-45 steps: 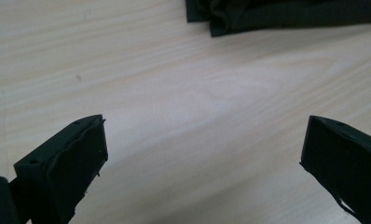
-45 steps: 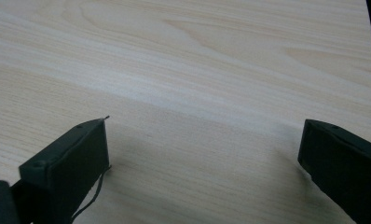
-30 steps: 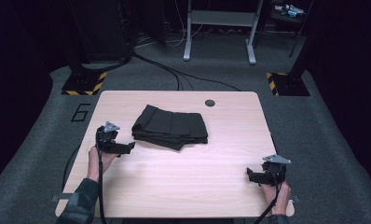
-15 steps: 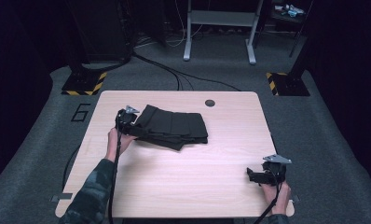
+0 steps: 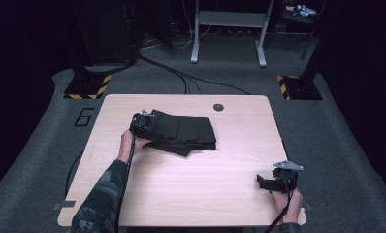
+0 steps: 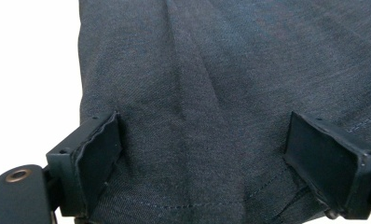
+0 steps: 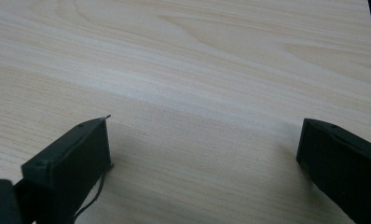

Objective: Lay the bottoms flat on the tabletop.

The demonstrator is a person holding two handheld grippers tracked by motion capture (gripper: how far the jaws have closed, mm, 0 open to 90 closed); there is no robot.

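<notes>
A folded dark denim garment (image 5: 186, 135) lies on the far middle of the light wooden table (image 5: 201, 189). My left gripper (image 5: 143, 121) is at the garment's left end, pointing into it. In the left gripper view the cloth (image 6: 221, 70) runs between the two wide-set jaws of that gripper (image 6: 204, 158), which have just been closing, and it creases slightly there. Both pads sit at the cloth without clamping it. My right gripper (image 5: 264, 183) rests at the table's near right corner. It is open (image 7: 204, 163) over bare wood (image 7: 197, 70).
A round cable hole (image 5: 218, 107) lies in the tabletop behind the garment. On the grey carpet are a painted 6 (image 5: 84, 117), two yellow-and-black striped stand bases (image 5: 87, 87) (image 5: 297, 85), cables (image 5: 181, 77) and a metal frame (image 5: 227, 29).
My left hand has moved from the table's left side up and right to the garment's left end. Its jaws now straddle the cloth. The right hand has stayed put.
</notes>
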